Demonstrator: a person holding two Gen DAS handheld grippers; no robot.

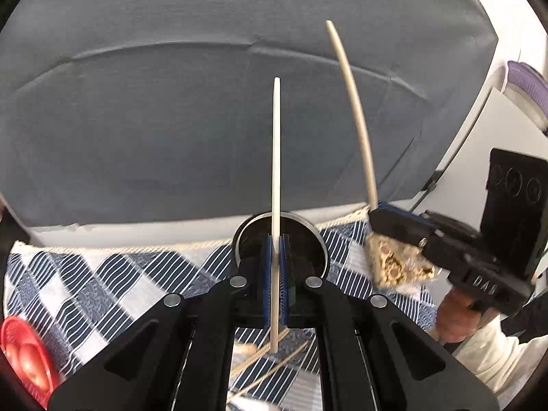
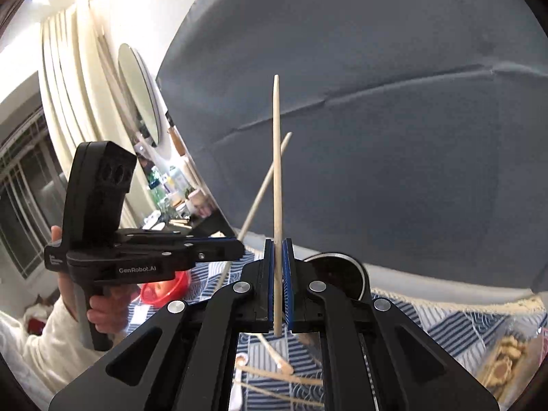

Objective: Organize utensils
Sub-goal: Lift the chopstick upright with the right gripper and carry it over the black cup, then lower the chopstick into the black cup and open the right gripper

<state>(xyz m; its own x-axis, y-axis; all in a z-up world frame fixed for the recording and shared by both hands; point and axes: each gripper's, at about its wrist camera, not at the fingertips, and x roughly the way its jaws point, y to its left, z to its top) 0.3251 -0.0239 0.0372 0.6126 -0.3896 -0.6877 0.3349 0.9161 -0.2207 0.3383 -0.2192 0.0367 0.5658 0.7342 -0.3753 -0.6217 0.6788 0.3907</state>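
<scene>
Both grippers, left gripper and right gripper, clench chopsticks above cup rim.

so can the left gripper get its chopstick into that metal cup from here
Probably yes: the left gripper is shut on a chopstick, and the metal cup sits open just ahead with nothing between; the right gripper stays off to the side.
</scene>
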